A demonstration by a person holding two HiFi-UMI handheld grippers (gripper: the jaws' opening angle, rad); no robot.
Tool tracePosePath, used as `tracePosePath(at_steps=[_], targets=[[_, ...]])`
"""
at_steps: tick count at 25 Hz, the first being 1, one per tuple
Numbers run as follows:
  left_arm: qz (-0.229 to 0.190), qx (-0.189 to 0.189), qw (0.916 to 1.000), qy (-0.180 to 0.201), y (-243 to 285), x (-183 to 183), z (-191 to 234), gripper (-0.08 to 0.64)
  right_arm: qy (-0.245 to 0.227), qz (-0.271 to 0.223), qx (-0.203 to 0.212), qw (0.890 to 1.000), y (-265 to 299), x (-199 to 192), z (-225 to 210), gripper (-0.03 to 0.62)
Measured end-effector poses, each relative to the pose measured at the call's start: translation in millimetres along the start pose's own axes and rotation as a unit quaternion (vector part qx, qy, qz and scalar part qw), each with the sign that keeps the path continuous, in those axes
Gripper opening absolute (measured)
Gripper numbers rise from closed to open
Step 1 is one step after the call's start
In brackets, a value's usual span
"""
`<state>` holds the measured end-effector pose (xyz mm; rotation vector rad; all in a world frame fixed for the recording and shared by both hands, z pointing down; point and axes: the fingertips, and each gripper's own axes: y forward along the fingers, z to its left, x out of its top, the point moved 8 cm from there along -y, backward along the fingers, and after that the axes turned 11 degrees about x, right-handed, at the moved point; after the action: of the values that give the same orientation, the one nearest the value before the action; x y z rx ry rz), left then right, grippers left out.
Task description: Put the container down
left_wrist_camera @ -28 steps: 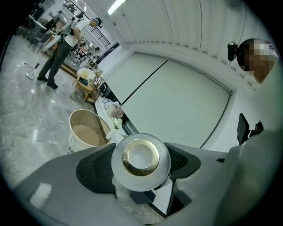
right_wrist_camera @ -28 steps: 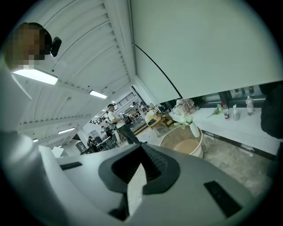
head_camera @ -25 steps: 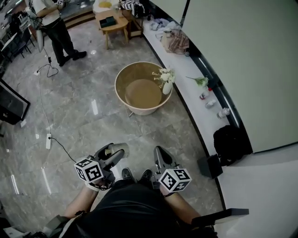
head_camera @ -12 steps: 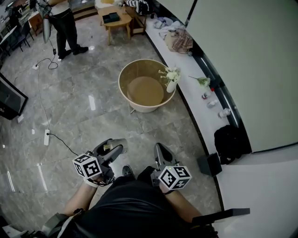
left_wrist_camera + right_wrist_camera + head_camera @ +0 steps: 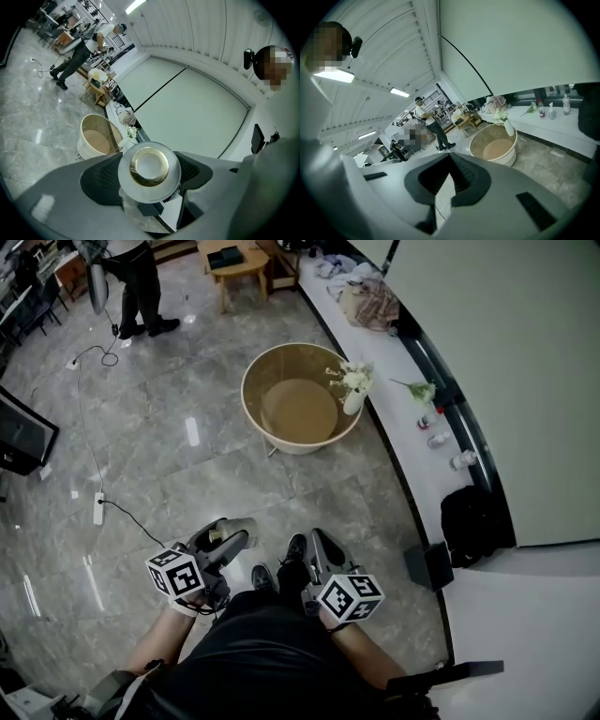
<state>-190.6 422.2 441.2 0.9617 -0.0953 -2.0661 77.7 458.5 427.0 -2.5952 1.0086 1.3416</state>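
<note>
The left claw point(image 5: 228, 540) pinches the container point(image 5: 149, 168) by its sides, held low at the person's waist. The round surface point(image 5: 298, 411) lies ahead and slightly right, well apart. The right claw point(image 5: 449, 161) is pressed together, empty.

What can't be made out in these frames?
- Container: the left gripper view shows only its gold-rimmed mouth. The jaws gripping it cover its sides and base.
- Bottles: too small in the head view to read labels or contents.
- Standing person: cut off by the head view's top edge.
</note>
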Motion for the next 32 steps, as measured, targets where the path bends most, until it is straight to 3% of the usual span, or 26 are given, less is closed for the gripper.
tracePosePath(at_steps=[16, 25, 32], targets=[[-0.023, 0.045, 0.9987, -0.011, 95, 36, -21, 0.342, 0.01, 0.019, 0.053, 0.998, 58, 77, -91, 0.006], [-0.052, 0.051, 0.9973, -0.002, 114, 61, -44, 0.342, 0.001, 0.001, 0.084, 0.996, 73, 121, -102, 0.006], [-0.063, 0.054, 0.9965, 0.006, 125, 70, -49, 0.342, 0.002, 0.001, 0.092, 0.996, 76, 129, -112, 0.006]])
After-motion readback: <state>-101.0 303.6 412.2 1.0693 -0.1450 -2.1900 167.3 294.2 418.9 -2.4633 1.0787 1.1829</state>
